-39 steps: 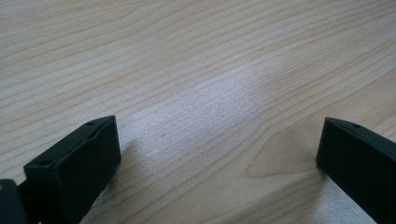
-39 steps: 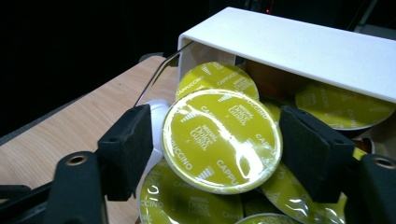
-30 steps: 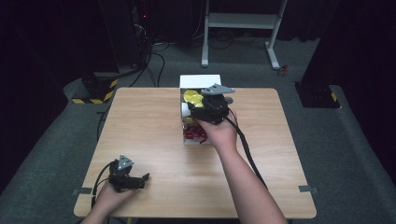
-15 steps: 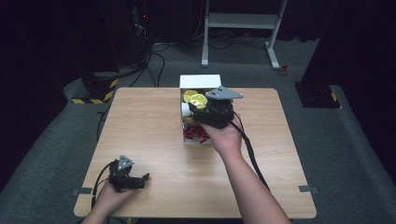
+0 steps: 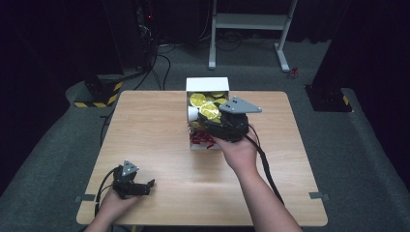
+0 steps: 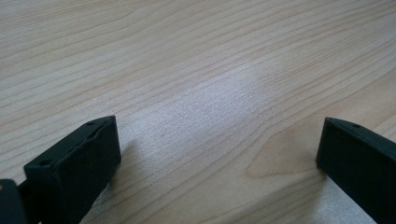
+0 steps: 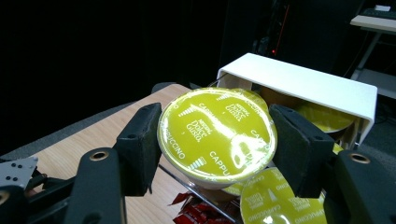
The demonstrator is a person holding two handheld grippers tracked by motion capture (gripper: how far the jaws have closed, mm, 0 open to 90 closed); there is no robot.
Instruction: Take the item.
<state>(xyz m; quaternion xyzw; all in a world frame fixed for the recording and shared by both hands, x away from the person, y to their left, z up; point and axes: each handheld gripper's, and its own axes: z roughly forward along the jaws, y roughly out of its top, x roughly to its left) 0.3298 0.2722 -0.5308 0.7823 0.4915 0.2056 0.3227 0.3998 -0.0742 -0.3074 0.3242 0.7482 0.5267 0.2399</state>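
I have the yellow-lidded coffee capsule (image 7: 217, 137) clamped between the jaws of the right gripper (image 7: 217, 144); its foil lid faces the camera and the pads press on its rim from both sides. It hangs over the white box (image 7: 299, 84), above the other capsules (image 7: 273, 200) packed inside and the red sachets (image 7: 191, 212) at the near end.

Against the frames from a second ago, my right hand has shifted a little across the box and slightly upward, carrying the capsule along. The grip width has not changed. I read that as the capsule lifted free of the stack and on its way out of the box, or being moved within it; I can't say which.

From the high view, the right gripper (image 5: 212, 118) covers most of the capsule, so the hold itself is hard to judge there; the right gripper view settles it. The high view does give me the layout: the box (image 5: 208, 83) sits at the far edge of the table (image 5: 145, 130), and the left gripper (image 5: 145, 186) rests near the front left corner, well apart from the box. The left gripper view shows its jaws spread wide over bare wood, with nothing between them.
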